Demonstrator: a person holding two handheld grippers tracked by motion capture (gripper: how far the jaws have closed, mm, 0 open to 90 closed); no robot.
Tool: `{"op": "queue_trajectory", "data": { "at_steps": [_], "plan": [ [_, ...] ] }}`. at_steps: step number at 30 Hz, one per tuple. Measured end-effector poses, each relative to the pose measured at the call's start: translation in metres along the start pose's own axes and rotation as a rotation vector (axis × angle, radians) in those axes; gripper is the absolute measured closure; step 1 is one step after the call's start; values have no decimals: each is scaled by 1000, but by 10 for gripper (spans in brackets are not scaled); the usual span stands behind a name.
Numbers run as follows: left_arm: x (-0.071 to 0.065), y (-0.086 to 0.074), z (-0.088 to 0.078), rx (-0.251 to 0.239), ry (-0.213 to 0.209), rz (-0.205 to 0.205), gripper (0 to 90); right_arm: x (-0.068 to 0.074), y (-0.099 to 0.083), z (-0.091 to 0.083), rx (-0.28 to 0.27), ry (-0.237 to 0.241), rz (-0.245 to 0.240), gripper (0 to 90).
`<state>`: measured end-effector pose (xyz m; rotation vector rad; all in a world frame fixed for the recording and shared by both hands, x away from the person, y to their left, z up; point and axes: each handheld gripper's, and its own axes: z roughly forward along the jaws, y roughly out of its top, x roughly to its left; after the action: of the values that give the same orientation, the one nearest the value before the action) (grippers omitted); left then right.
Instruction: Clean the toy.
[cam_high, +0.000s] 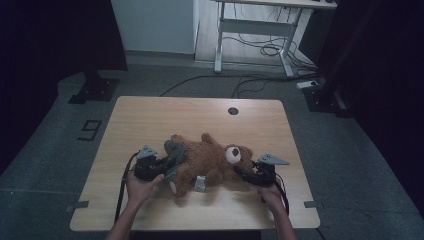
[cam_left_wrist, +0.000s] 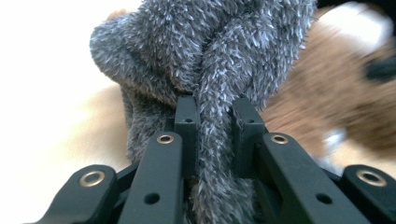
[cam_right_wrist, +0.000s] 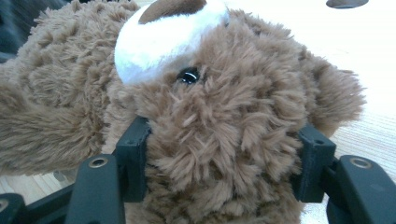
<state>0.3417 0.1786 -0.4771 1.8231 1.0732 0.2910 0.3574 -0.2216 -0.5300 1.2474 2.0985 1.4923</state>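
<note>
— Left gripper view: left gripper (cam_left_wrist: 213, 135) clamped tight on a fold of grey plush cloth (cam_left_wrist: 205, 56), jaws pinching a narrow ridge of pile.

— Right gripper view: right gripper (cam_right_wrist: 224, 163) closed around the brown teddy bear (cam_right_wrist: 219, 126) at the head, jaws sunk into fur on both sides. Seen from the high view, lying across the middle of the bench (cam_high: 150, 115), grey garment at the legs end.

— Risks?

— Probably slipping: only fur and loose pile held, so a hard pull could strip the grip. Tugging both ends apart might drag the bear off the near edge.
</note>
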Motion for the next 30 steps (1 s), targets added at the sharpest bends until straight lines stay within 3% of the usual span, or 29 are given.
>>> {"op": "queue_trajectory", "data": {
  "at_steps": [2, 4, 6, 9, 13, 16, 23, 30],
  "plan": [
    [-12, 8, -4, -21, -37, 34, 758, 0, 0, 0, 0, -1, -1, 368],
    [-26, 11, -3, -9, -64, 77, 757, 0, 0, 0, 1, -2, -2, 368],
    [-38, 9, 5, 40, -78, 111, 757, 0, 0, 0, 2, -2, -2, 367],
    [-48, -3, 25, 129, -49, 159, 755, 0, 0, 0, 1, -1, -4, 367],
    [-42, -13, 28, 122, -52, 135, 756, 1, 0, -1, 5, 1, -14, 366],
    [-39, -19, 25, 148, -7, 149, 758, 1, 0, 0, 4, 3, -16, 366],
    [-22, -35, 14, 179, 59, 128, 759, 1, -1, 0, 4, 5, -21, 366],
    [-3, -43, 15, 203, 114, 77, 757, 2, -2, -1, 1, 1, -18, 366]
  ]
}}
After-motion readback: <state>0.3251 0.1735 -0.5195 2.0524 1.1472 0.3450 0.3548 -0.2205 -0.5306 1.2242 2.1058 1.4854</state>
